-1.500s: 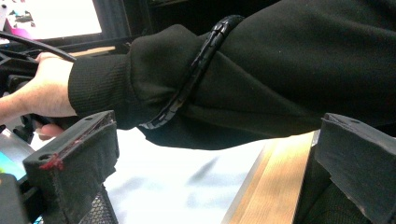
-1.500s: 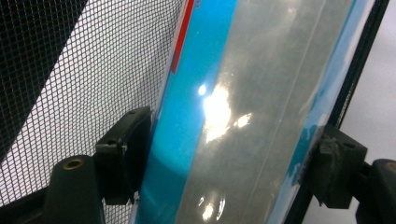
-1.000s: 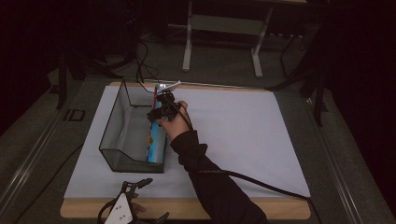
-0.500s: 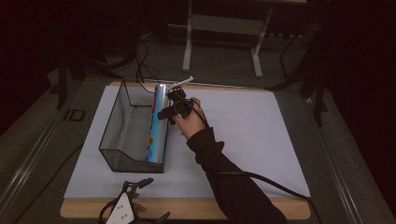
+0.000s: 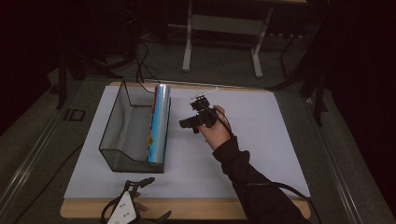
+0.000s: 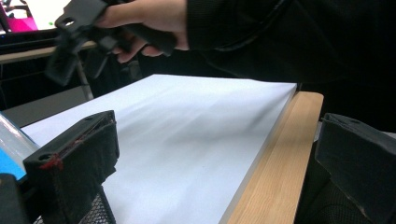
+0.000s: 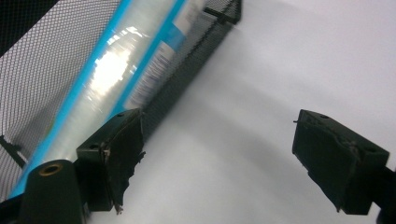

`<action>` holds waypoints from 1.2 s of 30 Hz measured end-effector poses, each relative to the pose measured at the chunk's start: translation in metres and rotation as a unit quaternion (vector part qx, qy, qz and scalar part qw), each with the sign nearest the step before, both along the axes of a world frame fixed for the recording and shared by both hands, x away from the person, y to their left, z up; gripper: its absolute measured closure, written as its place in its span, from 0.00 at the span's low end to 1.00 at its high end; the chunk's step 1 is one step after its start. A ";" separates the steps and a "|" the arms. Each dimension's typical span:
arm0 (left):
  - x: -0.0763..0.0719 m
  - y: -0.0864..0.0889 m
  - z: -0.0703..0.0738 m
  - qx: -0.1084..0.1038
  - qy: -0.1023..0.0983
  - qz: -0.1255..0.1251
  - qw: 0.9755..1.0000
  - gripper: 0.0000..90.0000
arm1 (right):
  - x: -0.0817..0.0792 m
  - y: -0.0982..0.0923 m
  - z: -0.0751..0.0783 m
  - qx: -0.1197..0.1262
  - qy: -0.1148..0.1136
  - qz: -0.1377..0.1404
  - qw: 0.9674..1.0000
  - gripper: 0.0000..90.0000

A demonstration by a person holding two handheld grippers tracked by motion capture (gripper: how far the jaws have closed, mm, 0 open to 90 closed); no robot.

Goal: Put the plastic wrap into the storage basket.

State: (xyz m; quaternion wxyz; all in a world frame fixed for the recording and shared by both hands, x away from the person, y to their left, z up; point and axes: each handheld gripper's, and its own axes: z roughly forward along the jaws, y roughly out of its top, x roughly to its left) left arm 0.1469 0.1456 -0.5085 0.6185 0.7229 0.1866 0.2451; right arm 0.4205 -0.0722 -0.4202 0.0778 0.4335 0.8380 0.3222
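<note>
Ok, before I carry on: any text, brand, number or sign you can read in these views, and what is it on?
"ID": pale letters on the dark surround left of the table, high view.
Roll of film in the mesh basket: blue and red label print, too blurred to read in the high view and in the right gripper view.
Nothing else legible.

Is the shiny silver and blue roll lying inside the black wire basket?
Yes, the shiny silver and blue roll lies inside the black wire mesh basket, along its right wall.
</note>
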 end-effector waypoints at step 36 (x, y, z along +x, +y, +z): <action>0.002 -0.003 -0.002 0.009 0.005 0.000 1.000 0.00 | -0.078 -0.150 -0.047 0.025 -0.058 -0.017 0.998 0.18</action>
